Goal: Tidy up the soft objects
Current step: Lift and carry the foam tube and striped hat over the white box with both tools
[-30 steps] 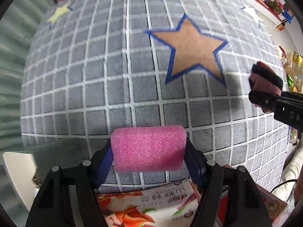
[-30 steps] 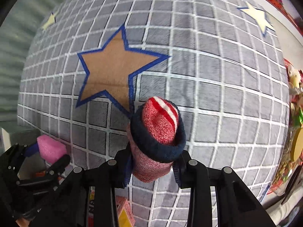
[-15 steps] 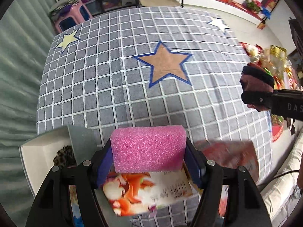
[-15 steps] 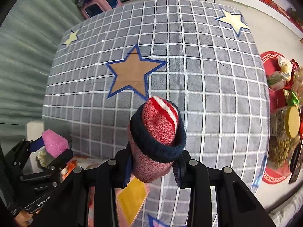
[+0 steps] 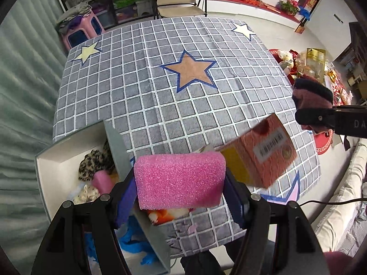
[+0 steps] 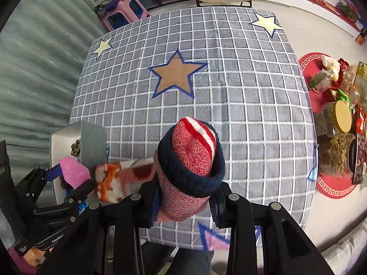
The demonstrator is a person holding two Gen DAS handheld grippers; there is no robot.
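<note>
A grey checked cloth with stars covers the counter (image 5: 183, 114). At its near-left edge stands the white box (image 5: 45, 171) of soft things. Left claw (image 5: 180, 183) pinches the pink sponge (image 5: 179, 181); right claw (image 6: 185, 197) pinches a rolled sock (image 6: 190, 160). Both look mid-carry; next comes lowering each into the box.

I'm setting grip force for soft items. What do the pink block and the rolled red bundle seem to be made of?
Pink block: likely open-cell foam sponge, matte; its surface is grainy, porous and speckled.
Rolled red bundle: knitted fabric, probably a sock with a navy cuff; visible stitch texture, fuzzy matte yarn, red and white stripes at the tip.
</note>
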